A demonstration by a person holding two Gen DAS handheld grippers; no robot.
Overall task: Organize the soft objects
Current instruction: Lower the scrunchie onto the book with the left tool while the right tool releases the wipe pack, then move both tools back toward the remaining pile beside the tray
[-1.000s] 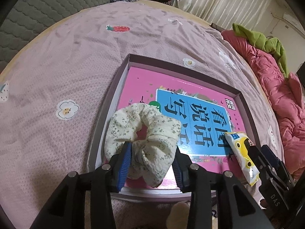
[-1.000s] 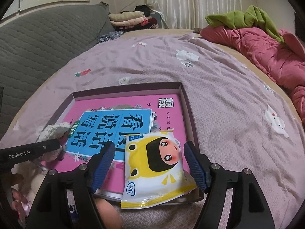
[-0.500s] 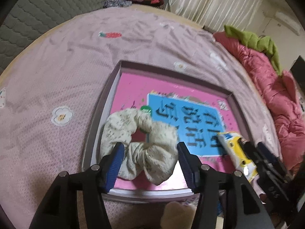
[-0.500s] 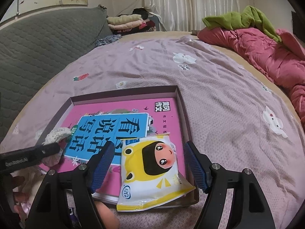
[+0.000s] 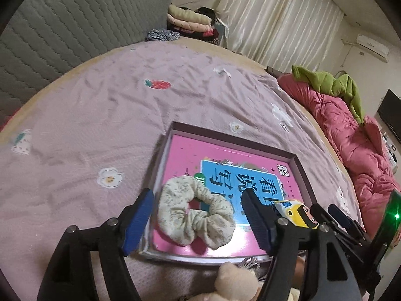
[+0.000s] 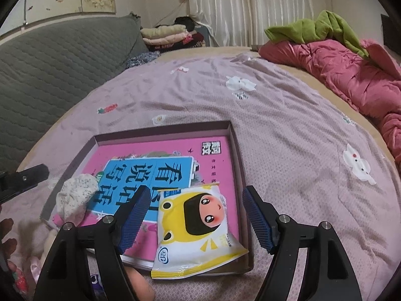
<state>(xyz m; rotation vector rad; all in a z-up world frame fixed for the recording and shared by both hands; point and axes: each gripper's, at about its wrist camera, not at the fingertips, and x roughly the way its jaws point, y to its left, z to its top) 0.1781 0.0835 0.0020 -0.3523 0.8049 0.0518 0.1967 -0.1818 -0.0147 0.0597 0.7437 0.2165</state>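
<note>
Left claw (image 5: pixel 198 222): its jaws have just been opening and now stand wide; the scrunchie lies loose between the pads, neither pad pressing it, so it grips nothing.
Scrunchie (image 5: pixel 194 212): floral cream fabric ring, resting flat on the pink book at the box's near-left corner; it sits at 12 o'clock from the left claw, just ahead of the fingertips. It looks set down there as a sorted soft item.
Right claw (image 6: pixel 193 219): jaws spread wide, pads clear of the packet on both sides; it grips nothing.
Tissue packet (image 6: pixel 198 228): yellow and white with a cartoon face, lying at the box's near-right corner, its lower end overhanging the near rim; it sits at 12 o'clock from the right claw, between the open pads. Judged as likewise released into the box.
Plush toys (image 5: pixel 234 281): near edge of the left view, at 6 o'clock from the box, outside it; probably still to be sorted.
Box (image 6: pixel 234 150): shallow, purple-walled, resting on the bed; it seems to serve as the collecting place.
Book (image 6: pixel 160 170): pink and blue cover, filling the box floor under both items.
Bed (image 6: pixel 288 135): lilac patterned sheet, stretching away at 12 o'clock.
</note>
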